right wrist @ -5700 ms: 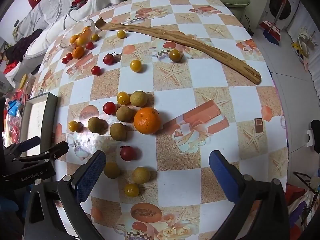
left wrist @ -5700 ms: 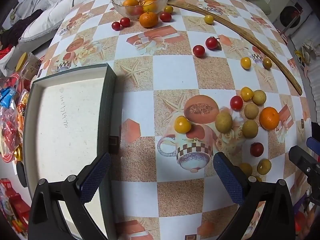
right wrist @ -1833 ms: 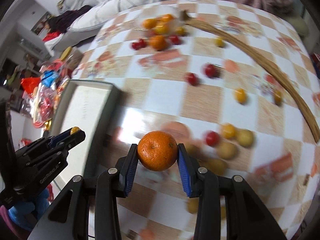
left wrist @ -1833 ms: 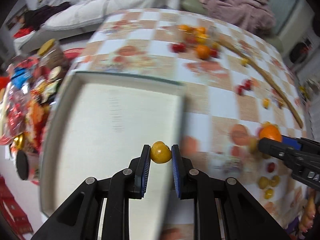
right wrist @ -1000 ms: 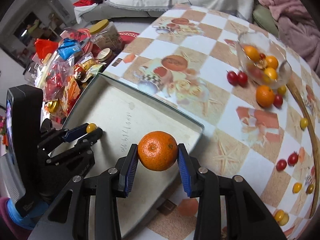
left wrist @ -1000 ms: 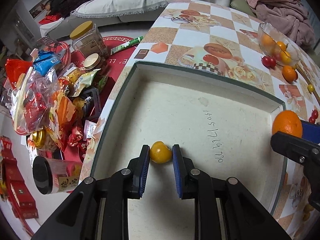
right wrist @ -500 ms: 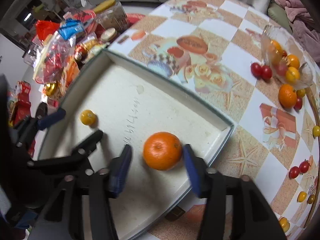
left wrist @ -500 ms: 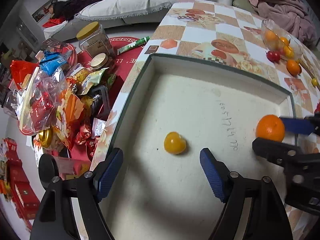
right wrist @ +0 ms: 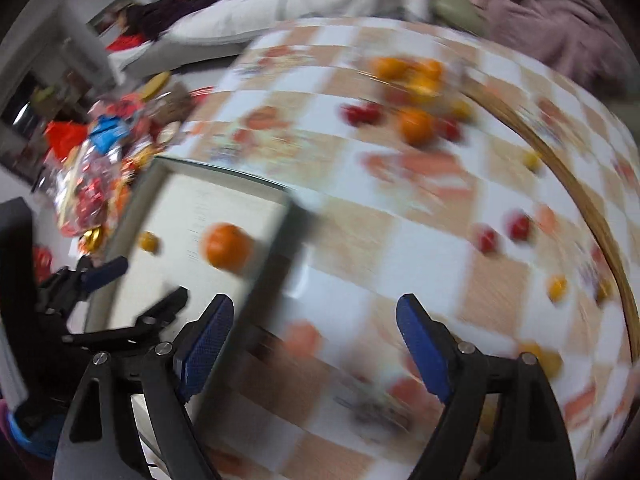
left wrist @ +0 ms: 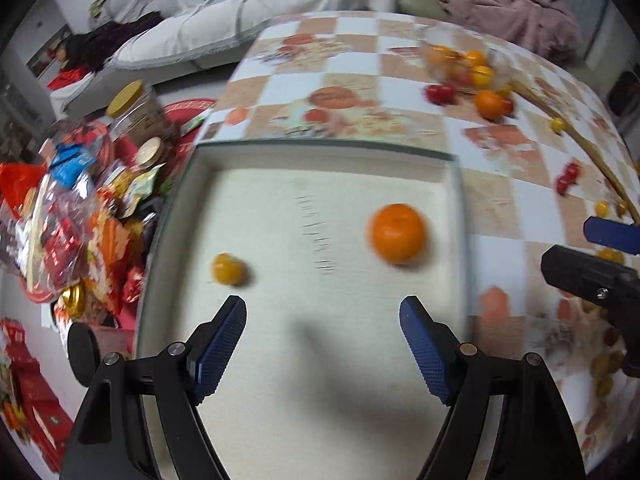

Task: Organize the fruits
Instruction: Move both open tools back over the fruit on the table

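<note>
A shallow white tray (left wrist: 456,200) with a dark rim lies at the table's left end. An orange (left wrist: 397,233) and a small yellow tomato (left wrist: 227,268) rest in it, apart from each other. My left gripper (left wrist: 322,344) is open and empty above the tray's near half. My right gripper (right wrist: 312,342) is open and empty over the table just right of the tray (right wrist: 280,248); the orange (right wrist: 226,246) and yellow tomato (right wrist: 148,241) show to its left. The right wrist view is blurred.
A glass bowl of fruit (left wrist: 460,65) stands at the far side with an orange (left wrist: 490,105) and red tomatoes (left wrist: 439,92) beside it. A long wooden stick (right wrist: 592,216) curves along the right. Loose fruits lie at the right. Snack packets and jars (left wrist: 72,208) sit left of the table.
Both grippers have let go and pulled back from the tray. The right gripper released the orange and swung right over the table. The orange and yellow tomato stay in the tray.
</note>
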Available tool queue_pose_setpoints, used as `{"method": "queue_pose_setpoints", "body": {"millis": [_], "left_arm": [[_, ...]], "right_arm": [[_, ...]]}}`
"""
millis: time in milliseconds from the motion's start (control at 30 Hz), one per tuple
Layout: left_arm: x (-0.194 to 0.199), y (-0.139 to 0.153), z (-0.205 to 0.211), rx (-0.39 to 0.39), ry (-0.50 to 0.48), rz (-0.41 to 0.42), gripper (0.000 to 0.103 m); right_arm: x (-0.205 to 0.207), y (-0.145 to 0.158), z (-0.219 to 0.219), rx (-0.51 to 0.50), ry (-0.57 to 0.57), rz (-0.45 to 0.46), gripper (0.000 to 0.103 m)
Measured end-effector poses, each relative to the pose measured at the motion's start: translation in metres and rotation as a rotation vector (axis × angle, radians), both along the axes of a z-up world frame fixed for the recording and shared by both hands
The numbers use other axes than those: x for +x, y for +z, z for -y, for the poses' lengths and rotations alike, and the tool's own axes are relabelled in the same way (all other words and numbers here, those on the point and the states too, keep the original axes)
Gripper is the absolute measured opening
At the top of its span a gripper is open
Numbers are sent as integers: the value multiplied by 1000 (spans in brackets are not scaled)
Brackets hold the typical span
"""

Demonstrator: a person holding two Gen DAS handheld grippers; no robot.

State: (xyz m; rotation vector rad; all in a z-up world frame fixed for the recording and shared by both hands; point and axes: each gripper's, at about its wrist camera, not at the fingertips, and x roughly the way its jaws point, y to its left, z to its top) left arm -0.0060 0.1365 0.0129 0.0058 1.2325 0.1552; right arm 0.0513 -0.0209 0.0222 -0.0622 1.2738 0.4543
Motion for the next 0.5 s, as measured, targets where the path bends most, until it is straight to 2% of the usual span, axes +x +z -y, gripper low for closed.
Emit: {"method": "queue_pose_setpoints", "body": {"millis": [300,500], "left_arm": [[50,13,97,-57,-170,25,80],[89,-3,143,-68,-206,14,80]], "right_arm": [[13,-9,148,-91,-297,-22,86],[30,-11,217,-106,-448,-20,86]]}}
